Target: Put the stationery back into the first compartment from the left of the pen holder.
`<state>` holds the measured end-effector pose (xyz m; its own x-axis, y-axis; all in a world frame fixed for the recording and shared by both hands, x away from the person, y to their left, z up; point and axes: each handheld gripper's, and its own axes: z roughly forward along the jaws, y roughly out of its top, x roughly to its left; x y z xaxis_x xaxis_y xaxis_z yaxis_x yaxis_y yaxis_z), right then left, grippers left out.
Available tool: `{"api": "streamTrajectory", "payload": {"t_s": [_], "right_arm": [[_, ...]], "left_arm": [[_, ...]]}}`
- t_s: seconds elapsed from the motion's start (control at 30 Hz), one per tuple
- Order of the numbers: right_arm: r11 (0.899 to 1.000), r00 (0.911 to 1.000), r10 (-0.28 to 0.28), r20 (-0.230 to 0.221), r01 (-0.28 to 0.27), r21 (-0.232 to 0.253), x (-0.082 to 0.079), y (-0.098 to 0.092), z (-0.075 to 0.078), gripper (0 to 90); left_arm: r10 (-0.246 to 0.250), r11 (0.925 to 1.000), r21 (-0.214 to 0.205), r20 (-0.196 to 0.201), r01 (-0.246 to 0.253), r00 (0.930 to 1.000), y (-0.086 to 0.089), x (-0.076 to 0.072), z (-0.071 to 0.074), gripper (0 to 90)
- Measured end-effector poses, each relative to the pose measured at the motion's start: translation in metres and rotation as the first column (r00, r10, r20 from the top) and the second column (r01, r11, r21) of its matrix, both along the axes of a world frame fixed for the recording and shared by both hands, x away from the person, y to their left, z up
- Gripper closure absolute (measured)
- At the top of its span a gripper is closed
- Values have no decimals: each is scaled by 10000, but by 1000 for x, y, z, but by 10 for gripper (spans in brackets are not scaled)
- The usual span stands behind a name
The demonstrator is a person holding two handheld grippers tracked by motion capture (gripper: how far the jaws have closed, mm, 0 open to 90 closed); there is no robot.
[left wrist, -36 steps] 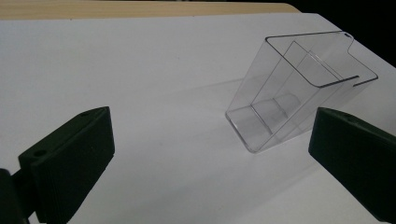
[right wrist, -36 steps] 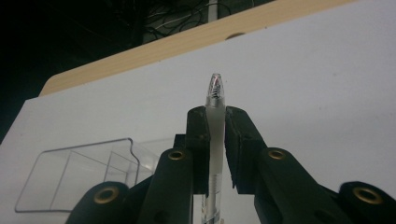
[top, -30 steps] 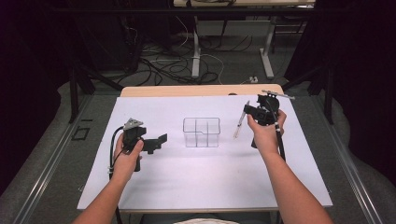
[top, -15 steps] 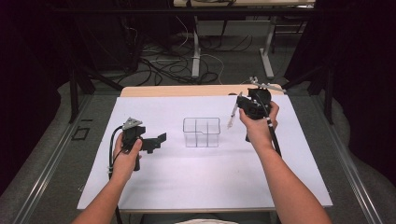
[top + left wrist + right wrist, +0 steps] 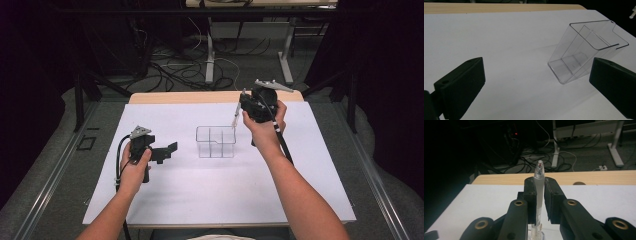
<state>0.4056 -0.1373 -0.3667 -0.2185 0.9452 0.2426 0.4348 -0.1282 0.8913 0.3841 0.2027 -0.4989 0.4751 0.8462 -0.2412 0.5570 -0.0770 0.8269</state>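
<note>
A clear plastic organiser box [image 5: 216,141] with inner dividers stands in the middle of the white sheet; in the left gripper view the box [image 5: 584,52] lies ahead and to the right. My right gripper [image 5: 246,105] is raised behind and to the right of the box, shut on a translucent pen [image 5: 235,116] that hangs slanted toward the box's right rim. In the right gripper view the pen [image 5: 539,182] stands upright, clamped between the black pads [image 5: 530,195]. My left gripper [image 5: 170,149] rests low at the left of the box, open, with nothing between its fingers [image 5: 461,85].
The white sheet [image 5: 200,195] covers most of the wooden table [image 5: 200,97], whose far edge shows as a bare strip. Beyond it the floor holds cables and table legs [image 5: 210,55]. Bare sheet lies in front of the box and at both sides.
My right gripper has lifted the pen and carried it left toward the box. The left gripper has stayed in place.
</note>
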Motion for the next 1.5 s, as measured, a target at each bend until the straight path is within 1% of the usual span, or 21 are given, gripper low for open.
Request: {"api": "streamTrajectory", "payload": {"t_s": [0.17,0.27,0.33,0.43,0.5,0.67,0.77,0.93,1.2,1.33,1.43,1.5], "right_arm": [[9994,9993,358,145,-357,-22,-3,17,5,809],[9985,9983,547,190,-546,-35,-3,28,5,809],[9978,9976,655,241,-654,-53,-3,36,4,809],[9963,9961,857,198,-855,-109,-2,46,2,809],[9952,9951,964,228,-959,-211,-2,53,0,809],[9919,9927,1203,101,-1198,-421,1,67,-6,809],[9889,9906,1365,57,-1359,-593,1,73,-11,809],[9854,9879,1546,-102,-1549,-704,1,80,-20,809],[9788,9844,1708,-425,-1745,-1069,3,85,-37,809],[9735,9809,1855,-589,-1916,-1246,3,88,-44,808],[9711,9792,1893,-724,-1977,-1341,3,89,-49,807],[9717,9790,1872,-808,-1966,-1312,4,90,-51,806]], "left_arm": [[-13,10000,39,39,13,10000,1,0,1,1],[19,10000,-27,36,-19,10000,1,0,1,1],[39,10000,-49,30,-39,10000,2,0,1,1],[61,10000,-66,17,-61,10000,2,0,1,1],[20,10000,-58,-28,-20,10000,3,0,1,1],[6,10000,-60,-31,-6,10000,3,0,2,1],[28,10000,-79,-33,-28,10000,4,0,2,1],[16,10000,-67,-42,-17,10000,4,0,1,1],[11,10000,-53,-42,-11,10000,3,0,0,1],[-14,10000,14,-29,14,10000,3,0,0,1],[-13,10000,8,-28,13,10000,3,0,0,1],[-11,10000,8,-26,11,10000,3,0,0,1]]}}
